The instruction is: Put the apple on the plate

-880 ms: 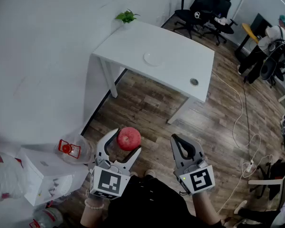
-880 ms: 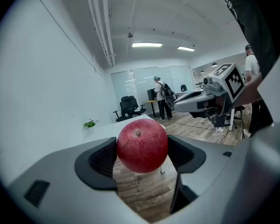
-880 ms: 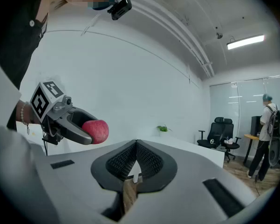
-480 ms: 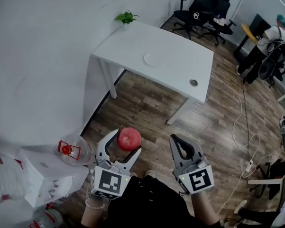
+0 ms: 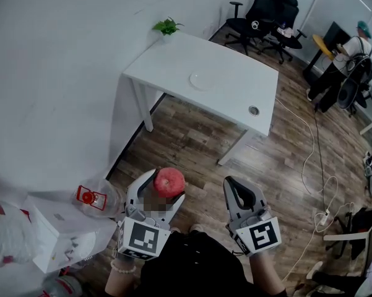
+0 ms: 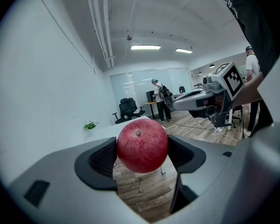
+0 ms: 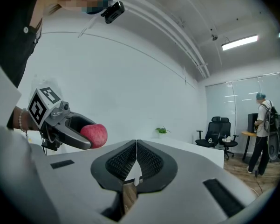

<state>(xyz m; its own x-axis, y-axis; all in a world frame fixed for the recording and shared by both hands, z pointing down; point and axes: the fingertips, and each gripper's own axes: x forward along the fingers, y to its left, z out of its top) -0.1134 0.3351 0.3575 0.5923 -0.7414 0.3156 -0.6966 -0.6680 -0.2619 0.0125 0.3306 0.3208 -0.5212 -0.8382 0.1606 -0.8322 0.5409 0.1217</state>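
Observation:
A red apple (image 5: 169, 182) sits between the jaws of my left gripper (image 5: 162, 187), which is shut on it; both pads press its sides in the left gripper view, where the apple (image 6: 142, 145) fills the middle. My right gripper (image 5: 237, 190) is beside it at the right, shut with nothing held; its pads meet in the right gripper view (image 7: 136, 162), where the apple (image 7: 94, 134) shows at the left. A white plate (image 5: 202, 79) lies on the white table (image 5: 235, 85) some way ahead, over the wooden floor.
A small potted plant (image 5: 166, 25) stands at the table's far left corner. A white box (image 5: 49, 231) and plastic bags lie on the floor at lower left. Black office chairs (image 5: 266, 14) and a person (image 5: 350, 57) are beyond the table. A white cable (image 5: 315, 166) trails across the floor.
The table and plate have shifted slightly in the head view. Both grippers keep their places, the apple still held in the left one.

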